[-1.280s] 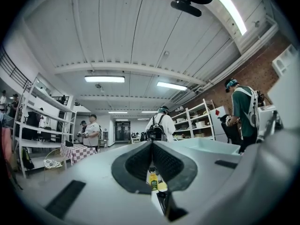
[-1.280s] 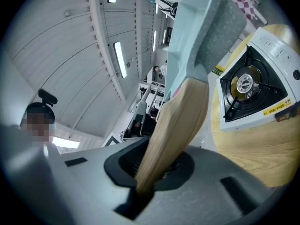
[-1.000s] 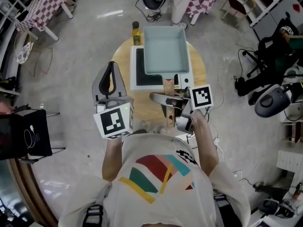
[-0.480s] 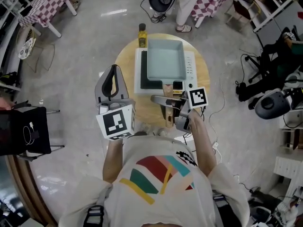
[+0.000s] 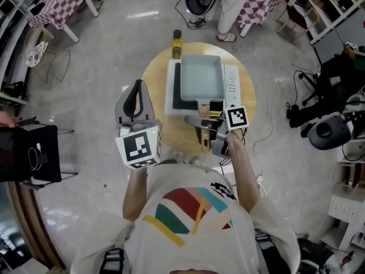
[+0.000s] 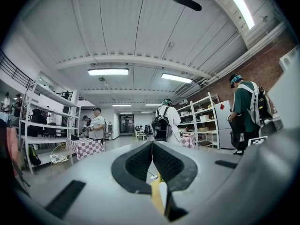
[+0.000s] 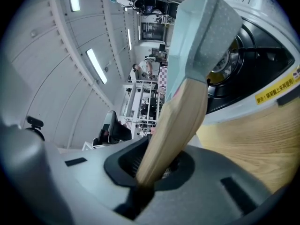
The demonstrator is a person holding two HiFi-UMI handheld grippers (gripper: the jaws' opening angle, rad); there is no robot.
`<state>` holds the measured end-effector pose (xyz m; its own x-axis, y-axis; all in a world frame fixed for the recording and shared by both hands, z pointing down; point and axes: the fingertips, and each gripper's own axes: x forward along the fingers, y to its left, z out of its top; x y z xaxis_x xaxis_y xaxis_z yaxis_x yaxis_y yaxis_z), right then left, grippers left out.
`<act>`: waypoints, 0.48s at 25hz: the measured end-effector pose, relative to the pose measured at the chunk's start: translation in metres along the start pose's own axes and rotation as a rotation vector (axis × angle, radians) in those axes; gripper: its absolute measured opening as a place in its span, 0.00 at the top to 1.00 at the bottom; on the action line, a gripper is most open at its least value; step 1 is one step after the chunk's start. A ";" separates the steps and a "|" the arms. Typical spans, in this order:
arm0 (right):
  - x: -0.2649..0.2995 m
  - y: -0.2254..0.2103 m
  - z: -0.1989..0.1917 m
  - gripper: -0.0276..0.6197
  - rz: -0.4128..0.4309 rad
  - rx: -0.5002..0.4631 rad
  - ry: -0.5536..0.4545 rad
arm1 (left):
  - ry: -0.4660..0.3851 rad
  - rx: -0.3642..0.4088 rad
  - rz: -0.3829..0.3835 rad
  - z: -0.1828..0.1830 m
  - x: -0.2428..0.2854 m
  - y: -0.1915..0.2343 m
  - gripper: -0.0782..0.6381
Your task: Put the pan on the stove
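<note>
A pale blue-green square pan (image 5: 199, 76) lies over the black top of the white stove (image 5: 232, 84) on the round wooden table (image 5: 157, 76). Its wooden handle (image 5: 204, 144) points toward me. My right gripper (image 5: 201, 123) is shut on that handle. In the right gripper view the handle (image 7: 180, 121) runs out between the jaws of the right gripper (image 7: 154, 165) to the pan (image 7: 197, 36) above the stove (image 7: 262, 64). My left gripper (image 5: 136, 83) hovers off the table's left edge. The left gripper (image 6: 152, 146) is shut on nothing and points into the room.
A yellow bottle (image 5: 177, 43) stands at the table's far edge behind the stove. A person (image 5: 228, 4) stands beyond the table between checkered tables. A black chair (image 5: 28, 158) is at my left, cables and gear (image 5: 331, 130) on the floor at right.
The head view has pulled back. The pan now shows further left on the stove, with the right-hand control panel uncovered. Both grippers keep their hold and place.
</note>
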<state>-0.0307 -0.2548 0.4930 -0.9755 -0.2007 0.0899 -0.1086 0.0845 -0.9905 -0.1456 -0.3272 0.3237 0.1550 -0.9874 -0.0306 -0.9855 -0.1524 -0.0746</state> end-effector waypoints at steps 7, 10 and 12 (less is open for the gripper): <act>0.004 -0.008 0.003 0.92 0.024 0.021 -0.008 | 0.030 -0.001 0.003 -0.008 0.001 0.004 0.88; 0.007 -0.013 0.003 0.92 0.027 0.041 -0.014 | 0.046 -0.012 -0.004 -0.013 0.002 0.004 0.88; 0.007 -0.016 0.001 0.92 0.024 0.056 -0.013 | 0.051 -0.019 -0.005 -0.015 0.002 0.003 0.88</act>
<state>-0.0353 -0.2584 0.5095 -0.9751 -0.2124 0.0646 -0.0735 0.0345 -0.9967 -0.1496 -0.3300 0.3379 0.1570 -0.9874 0.0209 -0.9859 -0.1579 -0.0556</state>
